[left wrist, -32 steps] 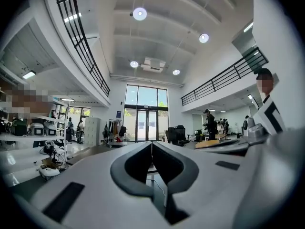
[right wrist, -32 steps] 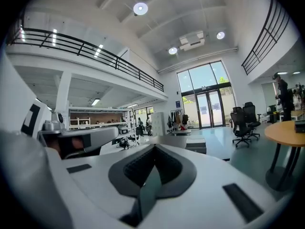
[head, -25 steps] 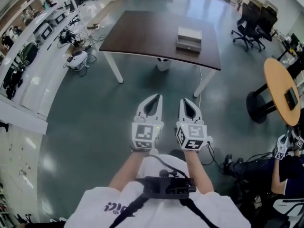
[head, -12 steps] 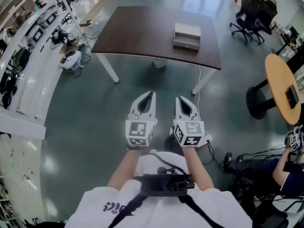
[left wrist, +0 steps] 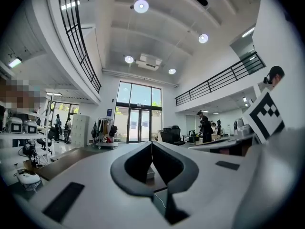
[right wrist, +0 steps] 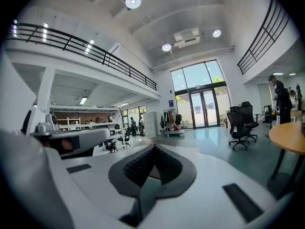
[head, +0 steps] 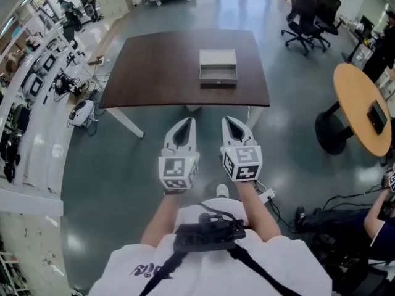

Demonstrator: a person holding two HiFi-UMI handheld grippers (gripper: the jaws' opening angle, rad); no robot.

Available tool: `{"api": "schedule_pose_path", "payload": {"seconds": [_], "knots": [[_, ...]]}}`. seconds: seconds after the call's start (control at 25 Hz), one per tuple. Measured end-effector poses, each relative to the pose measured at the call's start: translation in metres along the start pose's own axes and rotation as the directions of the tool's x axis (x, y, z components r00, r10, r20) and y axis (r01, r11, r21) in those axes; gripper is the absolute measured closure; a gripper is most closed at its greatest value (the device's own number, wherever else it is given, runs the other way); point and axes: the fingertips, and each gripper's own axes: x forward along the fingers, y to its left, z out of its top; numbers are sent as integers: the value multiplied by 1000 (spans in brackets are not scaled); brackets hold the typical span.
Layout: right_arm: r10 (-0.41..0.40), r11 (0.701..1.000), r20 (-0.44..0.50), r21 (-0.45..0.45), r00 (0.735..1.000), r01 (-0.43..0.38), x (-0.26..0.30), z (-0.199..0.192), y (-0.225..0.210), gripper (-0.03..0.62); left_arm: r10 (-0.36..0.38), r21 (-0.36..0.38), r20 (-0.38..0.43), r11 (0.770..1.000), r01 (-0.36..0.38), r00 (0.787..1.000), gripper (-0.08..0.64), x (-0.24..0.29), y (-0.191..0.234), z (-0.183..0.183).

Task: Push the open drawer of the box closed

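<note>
A person stands on the grey floor (head: 111,165) and holds a hand-held gripper in each hand. The left hand-held gripper (head: 189,123) and the right hand-held gripper (head: 227,122) are side by side in front of the person's chest. Both point at the table (head: 154,66). They hang over the floor, just in front of the table's near edge, and touch nothing.

The jaws of the left hand-held gripper are pressed together at the tips, with nothing between them. The right one is the same: tips together and empty. Each has a cube with black and white squares on its back end.

The table is dark brown with white legs. The box (head: 217,58) sits on the right half of the table, closer to the right edge than to the left edge. It is pale on top. Its drawer (head: 218,75) sticks out toward the near edge of the table, so it is open. The box is well apart from both hand-held grippers.

To the right of the table is a round orange table (head: 361,113). Black office chairs (head: 305,11) stand past the far right corner. Long white benches (head: 28,122) run along the left side of the room.
</note>
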Motion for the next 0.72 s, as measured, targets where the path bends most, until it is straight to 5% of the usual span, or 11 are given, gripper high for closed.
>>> {"api": "schedule_pose_path", "payload": {"seconds": [0.24, 0.72], "knots": [[-12, 1000, 0, -1, 1000, 12, 26, 11, -73, 603, -8, 13, -4, 1000, 8, 1000, 549, 75, -32, -7], [36, 998, -73, 57, 997, -31, 83, -13, -144, 603, 16, 28, -113, 1000, -13, 993, 549, 161, -53, -52]]}}
